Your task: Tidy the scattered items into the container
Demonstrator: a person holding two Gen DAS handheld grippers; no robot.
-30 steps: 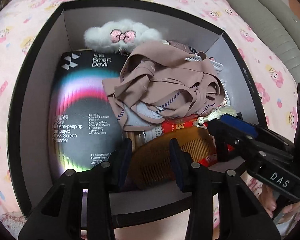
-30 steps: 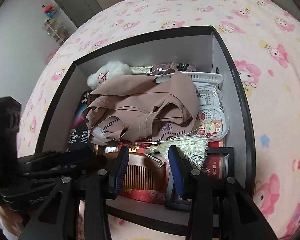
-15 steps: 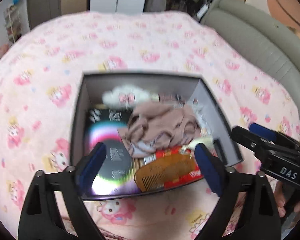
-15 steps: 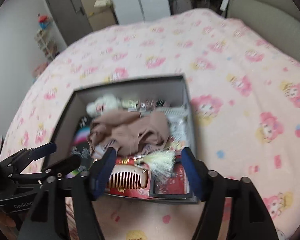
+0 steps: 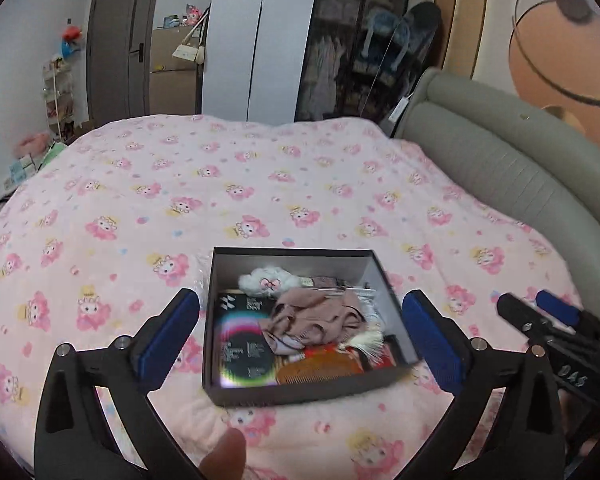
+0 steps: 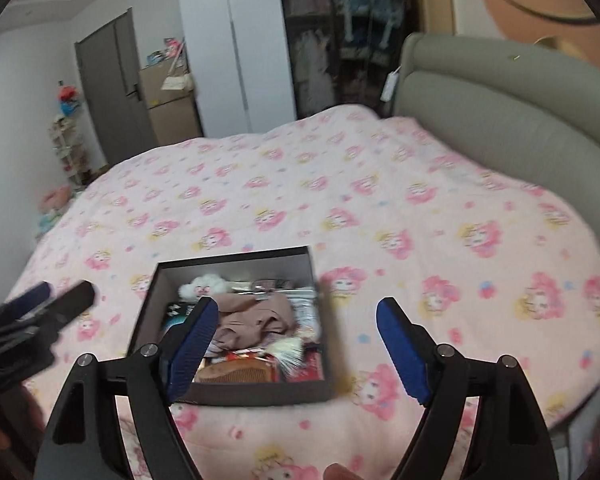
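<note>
While both grippers hang above the bed, we see the left gripper (image 5: 300,336) with its jaws opening wide and nothing between the blue pads (image 5: 168,334). The right gripper (image 6: 296,346) is also opening its jaws, and it holds nothing. From the left wrist view, the black cardboard box (image 5: 300,394) lies on the pink cartoon blanket (image 5: 260,184) at about 6 o'clock of the picture. Inside it we find a wooden comb (image 5: 320,368) at 6 o'clock, a brown garment (image 5: 316,316) in the middle, a white fluffy toy (image 5: 266,282) at 12 o'clock, and a screen protector package (image 5: 242,340) at 9 o'clock. A cream tassel (image 5: 364,338) lies beside the comb.
</note>
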